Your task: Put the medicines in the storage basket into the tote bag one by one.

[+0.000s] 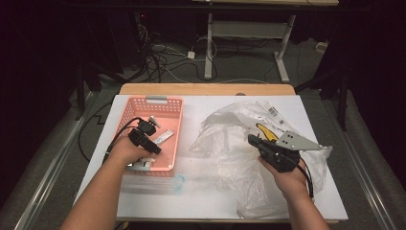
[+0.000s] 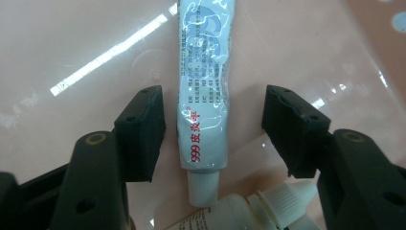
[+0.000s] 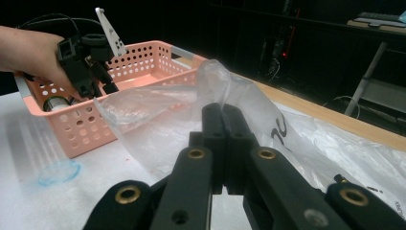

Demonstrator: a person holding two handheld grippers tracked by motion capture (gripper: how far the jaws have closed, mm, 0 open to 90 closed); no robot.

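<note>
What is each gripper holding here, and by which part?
The right gripper is shut on the clear plastic bag, pinching a fold of its film. The left gripper holds nothing: its jaws stand open either side of the white tube in the pink basket.

Premises: a lab or test room. Evidence: white-topped table [image 1: 143, 201] on a grey floor, loose cables [image 1: 163, 60] trailing across it, a metal desk frame [image 1: 249, 33] behind, dark surrounds, no domestic furnishings.

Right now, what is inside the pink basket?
In the pink basket a white ointment tube lies flat between the open left gripper. White-capped containers lie beside its cap. The hand hides the rest.
</note>
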